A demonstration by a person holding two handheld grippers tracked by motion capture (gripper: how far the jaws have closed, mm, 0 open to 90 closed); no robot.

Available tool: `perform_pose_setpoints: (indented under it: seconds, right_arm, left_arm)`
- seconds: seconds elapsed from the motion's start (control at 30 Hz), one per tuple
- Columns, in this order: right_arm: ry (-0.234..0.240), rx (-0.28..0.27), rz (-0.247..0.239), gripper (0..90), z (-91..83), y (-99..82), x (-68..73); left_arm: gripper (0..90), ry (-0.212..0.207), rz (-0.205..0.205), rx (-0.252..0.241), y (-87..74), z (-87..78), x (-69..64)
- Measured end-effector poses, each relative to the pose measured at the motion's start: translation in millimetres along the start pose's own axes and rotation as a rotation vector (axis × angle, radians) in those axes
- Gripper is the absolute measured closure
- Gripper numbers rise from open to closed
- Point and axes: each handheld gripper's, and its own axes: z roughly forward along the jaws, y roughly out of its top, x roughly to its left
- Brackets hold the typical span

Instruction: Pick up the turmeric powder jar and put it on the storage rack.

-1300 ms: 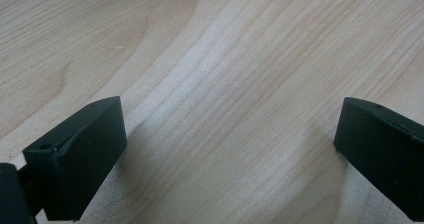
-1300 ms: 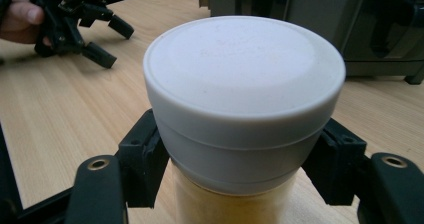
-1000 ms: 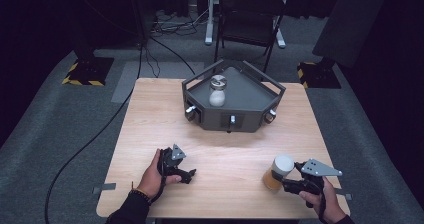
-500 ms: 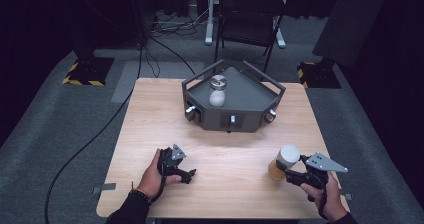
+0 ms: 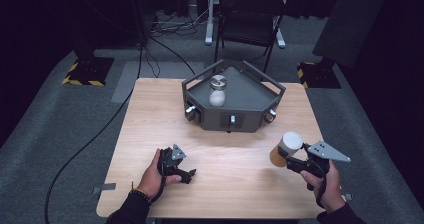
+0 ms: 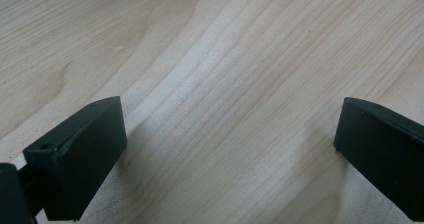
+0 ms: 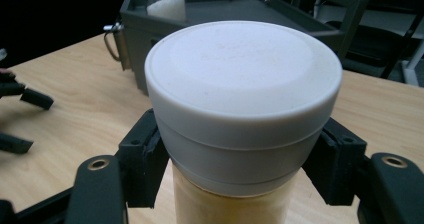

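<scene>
Lifting off the table (image 5: 225, 154), the white-capped jar (image 5: 285, 148) has risen in the clenched right gripper (image 5: 286, 154), probably tray-bound, while the left gripper (image 5: 186, 173) idles open.

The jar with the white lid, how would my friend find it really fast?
Find the wooden table, then its near right corner. There the right gripper clamps a jar with a wide white lid and yellowish contents. The other jar has a metal lid and sits in the grey tray.

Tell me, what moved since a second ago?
The right tongs, shut on the white-lidded jar, carried it a little toward the table's right edge and slightly upward. The left tongs stayed open on the table, and the jar in the grey tray stayed put.
</scene>
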Motion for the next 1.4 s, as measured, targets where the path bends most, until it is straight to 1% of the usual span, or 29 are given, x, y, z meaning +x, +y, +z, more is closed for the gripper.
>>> perform_pose_setpoints:
  seconds: [0.23, 0.33, 0.43, 0.63, 0.83, 0.97, 1.07, 1.17, 1.4]
  right_arm:
    - [-0.026, -0.021, 0.003, 33.9, 10.0, 15.0, 2.7]
    - [-0.043, -0.030, -0.005, 33.8, 15.4, 22.1, 5.7]
    - [-0.044, -0.042, 0.006, 33.8, 20.7, 29.7, 5.0]
    - [-0.069, -0.054, -0.016, 33.8, 32.1, 48.5, 10.0]
    - [-0.088, -0.070, -0.001, 33.8, 44.6, 62.7, 11.6]
    - [-0.108, -0.079, -0.024, 33.8, 52.6, 72.3, 14.1]
    - [-0.118, -0.083, -0.028, 33.8, 58.5, 78.5, 13.4]
    - [-0.130, -0.088, -0.042, 33.8, 66.0, 84.5, 12.8]
    - [-0.144, -0.094, -0.046, 33.8, 83.5, 97.4, 11.2]
  left_arm:
    - [0.1, 0.000, 0.000, 0.000, 0.0, 0.0, 0.0]
    - [0.1, 0.000, 0.000, 0.000, 0.0, 0.0, 0.1]
    - [0.1, 0.000, 0.000, 0.000, 0.0, 0.0, 0.1]
    - [0.0, 0.000, 0.000, 0.001, 0.1, 0.0, 0.2]
    - [0.1, 0.000, 0.001, 0.001, 0.1, 0.0, 0.1]
    - [0.1, 0.000, 0.001, 0.001, 0.1, 0.0, 0.2]
    - [0.1, -0.001, -0.003, 0.004, 0.4, -0.2, 0.0]
    - [0.0, -0.001, -0.002, 0.003, 0.3, -0.2, 0.1]
    - [0.0, -0.001, -0.002, 0.003, 0.3, -0.2, 0.1]
